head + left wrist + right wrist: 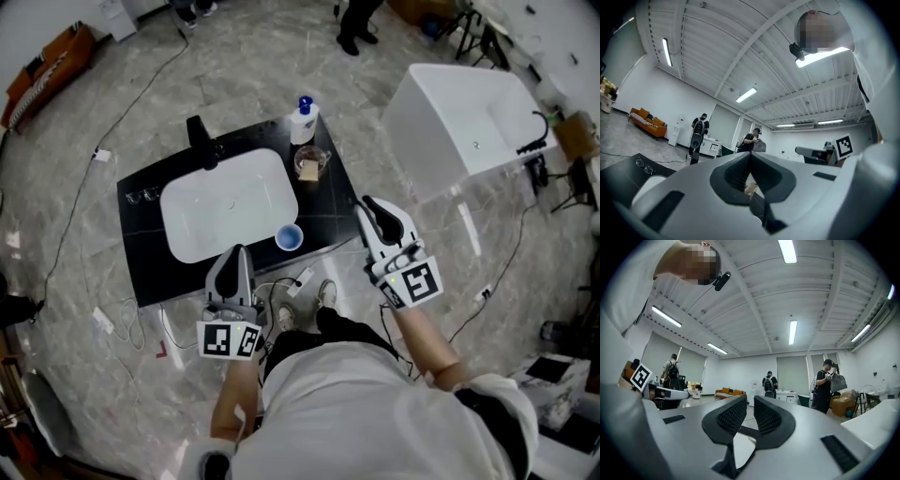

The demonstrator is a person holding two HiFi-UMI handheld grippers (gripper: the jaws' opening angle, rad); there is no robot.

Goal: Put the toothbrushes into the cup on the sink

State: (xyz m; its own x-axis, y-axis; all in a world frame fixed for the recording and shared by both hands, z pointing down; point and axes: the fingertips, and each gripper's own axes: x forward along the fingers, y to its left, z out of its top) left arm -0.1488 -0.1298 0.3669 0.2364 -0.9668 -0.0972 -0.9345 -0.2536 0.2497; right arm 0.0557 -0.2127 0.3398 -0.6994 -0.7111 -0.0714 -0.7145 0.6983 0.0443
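Observation:
A black counter (323, 220) carries a white sink (230, 202) with a black faucet (200, 141). On the counter's near edge, right of the basin, stands a small blue cup (289, 238). A clear glass (310, 164) with something tan in it stands beside a white soap bottle (303, 120). I cannot make out any toothbrush. My left gripper (238, 251) (750, 157) hovers at the counter's near edge with its pads together and nothing in them. My right gripper (364, 204) (749, 404) is off the counter's right corner, with a narrow gap between its pads and nothing in it.
A big white tub (469, 122) stands to the right of the counter. Cables (131, 323) trail over the marble floor. Small dark items (142, 196) lie at the counter's left end. People (769, 383) stand far off, near an orange sofa (647, 122).

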